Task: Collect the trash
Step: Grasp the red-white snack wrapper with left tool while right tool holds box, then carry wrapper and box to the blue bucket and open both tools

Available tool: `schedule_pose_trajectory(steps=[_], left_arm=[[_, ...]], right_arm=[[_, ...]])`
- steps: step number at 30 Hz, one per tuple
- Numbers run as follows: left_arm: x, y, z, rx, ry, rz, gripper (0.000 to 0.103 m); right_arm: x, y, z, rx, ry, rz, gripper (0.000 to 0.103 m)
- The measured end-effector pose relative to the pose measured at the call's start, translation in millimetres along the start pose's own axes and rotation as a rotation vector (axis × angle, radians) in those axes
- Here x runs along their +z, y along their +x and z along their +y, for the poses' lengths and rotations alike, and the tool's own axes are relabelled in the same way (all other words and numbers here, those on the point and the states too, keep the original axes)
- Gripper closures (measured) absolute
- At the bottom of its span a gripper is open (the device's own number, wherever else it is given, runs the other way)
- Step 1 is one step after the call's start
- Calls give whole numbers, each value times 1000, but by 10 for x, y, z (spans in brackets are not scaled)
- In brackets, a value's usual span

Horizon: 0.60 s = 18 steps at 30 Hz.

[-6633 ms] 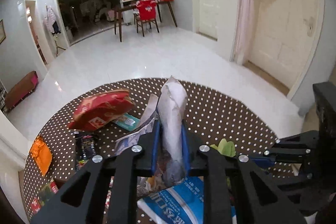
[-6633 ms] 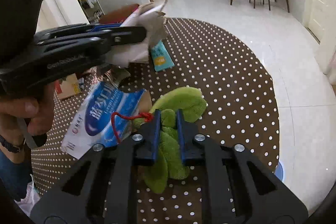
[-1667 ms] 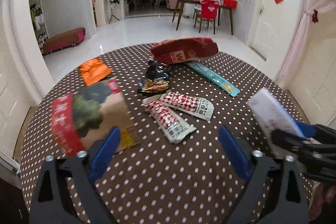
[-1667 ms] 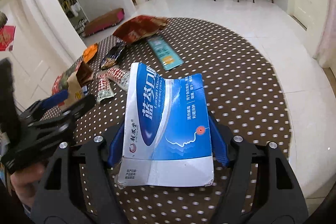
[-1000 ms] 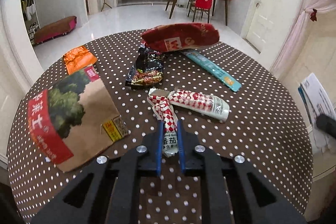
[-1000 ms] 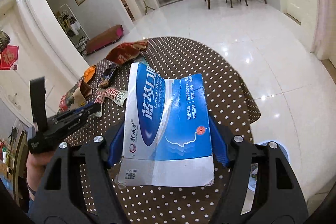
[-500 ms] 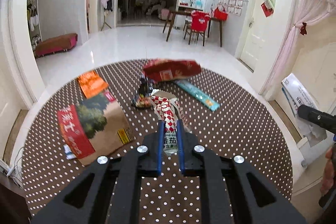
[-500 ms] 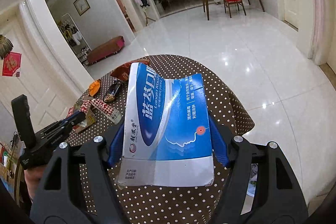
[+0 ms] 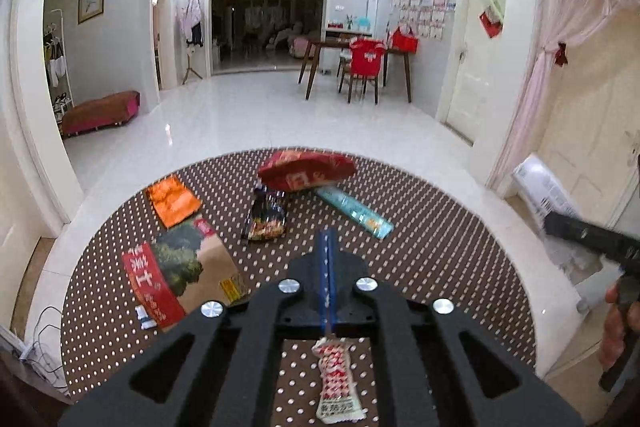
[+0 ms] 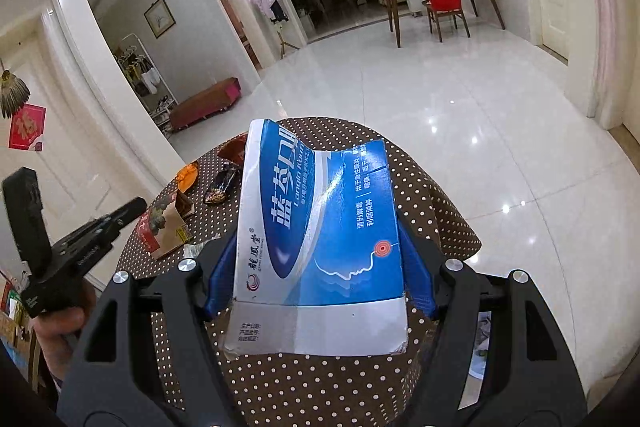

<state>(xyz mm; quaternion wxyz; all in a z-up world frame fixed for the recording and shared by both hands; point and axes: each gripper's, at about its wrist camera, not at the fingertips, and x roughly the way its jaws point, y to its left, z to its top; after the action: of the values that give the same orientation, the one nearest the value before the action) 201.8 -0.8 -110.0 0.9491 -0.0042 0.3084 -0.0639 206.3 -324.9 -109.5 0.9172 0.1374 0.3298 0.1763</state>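
Round table (image 9: 440, 259) in brown dotted cloth, red bag (image 9: 306, 175), teal packet (image 9: 354, 213), orange wrapper (image 9: 173, 201), paper bag (image 9: 180, 273)

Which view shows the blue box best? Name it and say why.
The right wrist view: the blue box fills the middle, printed face toward the camera, clamped in the right hand-held gripper. The left wrist view shows only its pale back at the right edge.

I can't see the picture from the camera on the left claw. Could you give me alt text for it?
The left claw is shut on a red-and-white checked sachet, hanging above a round, brown polka-dot table. On the table lie a brown paper bag, an orange packet, a dark wrapper, a red bag and a teal box.
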Motion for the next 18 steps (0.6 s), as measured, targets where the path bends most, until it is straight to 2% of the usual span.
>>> schedule_pose_trajectory(steps=[1, 3, 9, 11, 13, 15, 18], left_arm=[[-70, 38, 4, 12, 15, 20, 66], [-199, 104, 27, 12, 15, 56, 41], [-615, 367, -43, -27, 55, 198, 41], [-716, 476, -58, -54, 54, 273, 58], [-722, 469, -93, -55, 81, 271, 83], [-737, 469, -154, -53, 114, 271, 86], [-724, 436, -232, -94, 119, 262, 90]], right_arm=[[-8, 2, 19, 0, -1, 2, 34], [-15, 20, 3, 0, -2, 7, 34], [6, 63, -39, 3, 7, 19, 34], [0, 59, -49, 1, 9, 19, 34], [5, 43, -87, -3, 17, 16, 34], [8, 13, -122, -6, 29, 8, 34], [-24, -38, -144, -12, 40, -3, 34]])
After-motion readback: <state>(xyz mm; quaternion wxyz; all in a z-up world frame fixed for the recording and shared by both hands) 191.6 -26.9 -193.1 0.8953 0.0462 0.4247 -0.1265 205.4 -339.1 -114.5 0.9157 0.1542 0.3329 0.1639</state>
